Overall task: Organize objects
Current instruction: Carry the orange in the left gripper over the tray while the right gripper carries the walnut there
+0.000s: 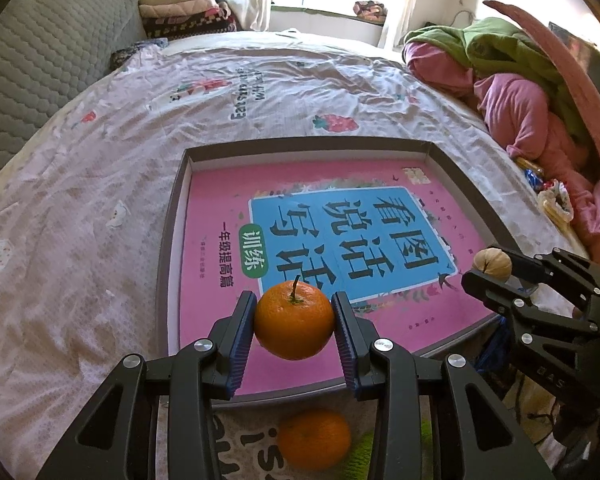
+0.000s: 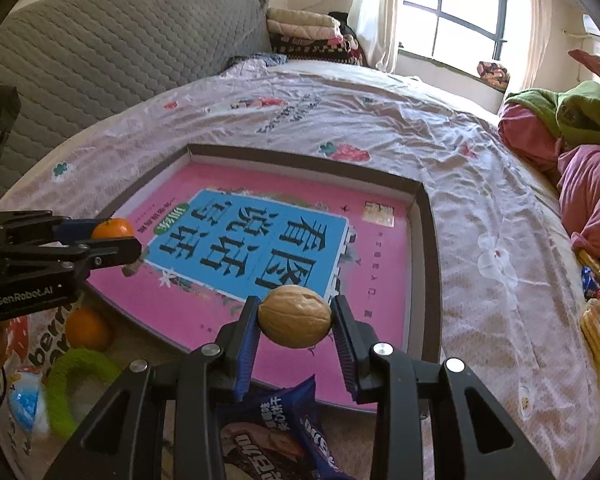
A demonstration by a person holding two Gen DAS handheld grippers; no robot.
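Left tongs [image 1: 295, 322] partly open, pads clamped on a tangerine [image 1: 294, 320], held above the near edge of the shallow box [image 1: 172, 216] with the pink book [image 1: 220, 208] inside. Right tongs [image 2: 295, 318] likewise partly open, gripping a walnut [image 2: 295, 316] over that box's near edge, on the bed [image 2: 480, 208].

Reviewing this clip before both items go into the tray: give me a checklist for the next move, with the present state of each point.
1. Left gripper clamps the orange between both pads: ok.
2. Right gripper clamps the walnut end to end: ok.
3. Tray in front of both grippers, holding only the pink book: ok.
4. Grippers apart from each other: ok.
5. Height of the items above the book: cannot tell.
6. Second orange outside the tray: not ok, still to sort.
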